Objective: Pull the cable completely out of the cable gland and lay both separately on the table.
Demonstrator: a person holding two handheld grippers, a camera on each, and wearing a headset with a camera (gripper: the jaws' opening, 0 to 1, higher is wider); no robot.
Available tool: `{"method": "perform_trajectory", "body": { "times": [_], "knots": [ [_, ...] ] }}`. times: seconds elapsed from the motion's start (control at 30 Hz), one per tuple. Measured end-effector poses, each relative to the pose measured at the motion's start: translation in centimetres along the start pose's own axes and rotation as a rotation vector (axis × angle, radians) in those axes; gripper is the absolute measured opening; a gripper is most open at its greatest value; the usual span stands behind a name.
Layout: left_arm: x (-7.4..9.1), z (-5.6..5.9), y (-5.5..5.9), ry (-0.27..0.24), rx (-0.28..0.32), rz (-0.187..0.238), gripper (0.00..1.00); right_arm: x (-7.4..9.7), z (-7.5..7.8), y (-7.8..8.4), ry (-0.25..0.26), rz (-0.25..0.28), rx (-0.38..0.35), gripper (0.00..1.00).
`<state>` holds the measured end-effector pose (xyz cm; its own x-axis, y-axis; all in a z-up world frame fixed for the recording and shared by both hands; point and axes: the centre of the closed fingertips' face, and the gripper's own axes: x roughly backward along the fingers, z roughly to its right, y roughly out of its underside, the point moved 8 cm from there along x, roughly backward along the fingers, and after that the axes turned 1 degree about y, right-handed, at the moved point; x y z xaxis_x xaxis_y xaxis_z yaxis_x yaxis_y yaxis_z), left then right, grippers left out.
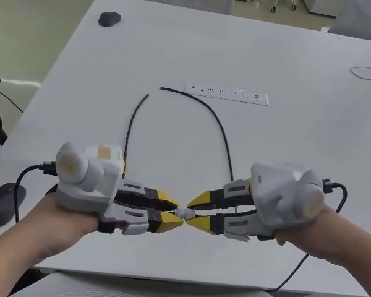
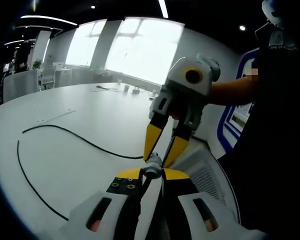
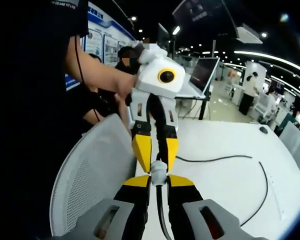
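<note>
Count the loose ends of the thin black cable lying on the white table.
2. Both ends of the thin black cable lie near the white power strip: one left, one right.

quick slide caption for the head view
Left tool and right tool grip a white cable gland tip to tip near the table edge, black cable looping behind.

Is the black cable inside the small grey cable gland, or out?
Inside. The black cable comes out of both sides of the small grey cable gland.

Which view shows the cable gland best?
Right gripper view: the cable gland is centred, bright and unobstructed. Left gripper view shows it similarly close but darker; head view shows a tiny pale speck.
</note>
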<state>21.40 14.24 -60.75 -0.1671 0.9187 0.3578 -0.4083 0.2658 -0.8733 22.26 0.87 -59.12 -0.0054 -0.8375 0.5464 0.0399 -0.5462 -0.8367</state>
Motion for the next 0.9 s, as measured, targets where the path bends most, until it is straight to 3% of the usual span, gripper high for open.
{"method": "perform_trajectory", "body": {
  "times": [0.3, 0.47, 0.53, 0.57, 0.67, 0.77, 0.9],
  "knots": [
    [0.2, 0.0, -0.2, 0.001, -0.022, 0.004, 0.15, 0.8, 0.2, -0.5, 0.060, 0.041, -0.086, 0.19],
    [0.5, 0.0, -0.4, -0.005, -0.028, 0.015, 0.15, 2.1, 0.1, -0.7, 0.175, 0.011, -0.236, 0.24],
    [0.6, 0.0, -0.5, -0.004, -0.030, 0.016, 0.15, 2.3, 0.0, -0.8, 0.208, -0.009, -0.222, 0.23],
    [0.6, 0.0, -0.5, -0.005, -0.031, 0.017, 0.15, 2.5, 0.0, -0.7, 0.250, -0.032, -0.236, 0.23],
    [0.8, -0.1, -0.6, -0.007, -0.033, 0.018, 0.15, 2.3, -0.6, -0.9, 0.275, -0.047, -0.227, 0.24],
    [0.9, -0.1, -0.7, -0.010, -0.038, 0.020, 0.15, 2.2, -0.9, -0.2, 0.303, -0.149, -0.199, 0.25],
    [1.0, -0.1, -0.8, -0.018, -0.048, 0.026, 0.15, 1.8, -1.2, -0.4, 0.360, -0.154, -0.179, 0.23]
  ]
}}
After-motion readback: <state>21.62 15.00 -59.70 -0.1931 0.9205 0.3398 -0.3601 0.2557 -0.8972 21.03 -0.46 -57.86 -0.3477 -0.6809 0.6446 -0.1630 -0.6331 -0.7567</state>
